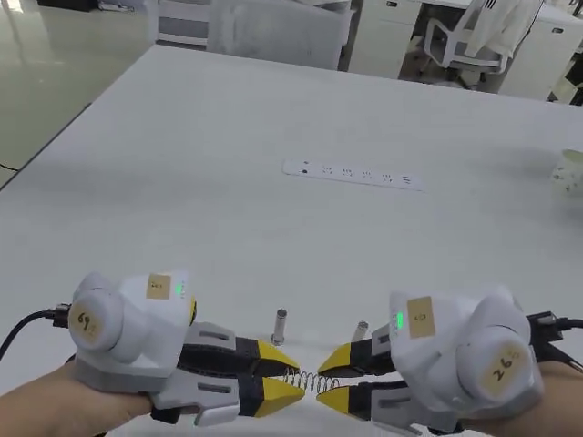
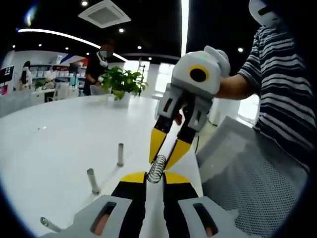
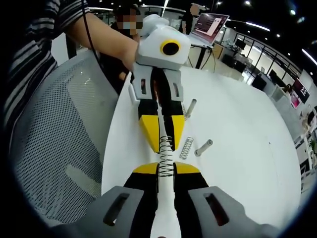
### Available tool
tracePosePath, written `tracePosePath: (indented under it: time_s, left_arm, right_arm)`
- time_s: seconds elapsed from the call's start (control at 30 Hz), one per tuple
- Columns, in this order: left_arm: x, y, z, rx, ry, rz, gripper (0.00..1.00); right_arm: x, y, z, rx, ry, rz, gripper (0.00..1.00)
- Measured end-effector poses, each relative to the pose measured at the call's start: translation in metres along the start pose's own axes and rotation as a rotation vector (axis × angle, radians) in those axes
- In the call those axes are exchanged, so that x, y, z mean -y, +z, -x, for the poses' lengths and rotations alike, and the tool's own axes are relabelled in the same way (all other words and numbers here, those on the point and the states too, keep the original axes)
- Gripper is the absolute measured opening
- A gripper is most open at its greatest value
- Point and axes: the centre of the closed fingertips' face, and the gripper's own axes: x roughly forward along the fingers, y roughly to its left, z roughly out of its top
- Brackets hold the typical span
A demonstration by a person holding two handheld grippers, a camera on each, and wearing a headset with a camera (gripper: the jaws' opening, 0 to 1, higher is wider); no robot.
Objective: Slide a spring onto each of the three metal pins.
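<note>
A thin metal spring (image 1: 305, 377) stretches between my two grippers at the near edge of the white table (image 1: 228, 200). My left gripper (image 1: 278, 380) is shut on one end of the spring (image 2: 156, 169). My right gripper (image 1: 332, 373) is shut on the other end of the spring (image 3: 166, 153). In the left gripper view three short metal pins (image 2: 120, 154) (image 2: 92, 181) (image 2: 49, 224) stand on the table to the left of my left gripper (image 2: 156, 177). Two pins (image 1: 280, 325) (image 1: 360, 330) stand just beyond the fingertips. A second spring (image 3: 186, 148) lies loose beside a pin (image 3: 203, 147), to the right of my right gripper (image 3: 166, 168).
A white power strip (image 1: 353, 174) lies across the middle of the table. A small white object (image 1: 569, 170) sits at the right edge. A grey mesh chair (image 3: 59, 148) is close behind the table's near edge. A potted plant (image 2: 121, 82) stands at the table's far end.
</note>
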Motion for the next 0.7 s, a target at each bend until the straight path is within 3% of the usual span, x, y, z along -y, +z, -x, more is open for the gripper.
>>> tracePosePath:
  time_s: [0.7]
  left_arm:
    - [0.0031, 0.0021, -0.0021, 0.003, -0.025, -0.023, 0.03]
  right_arm:
    - [0.0002, -0.0011, 0.0002, -0.002, 0.005, 0.012, 0.08]
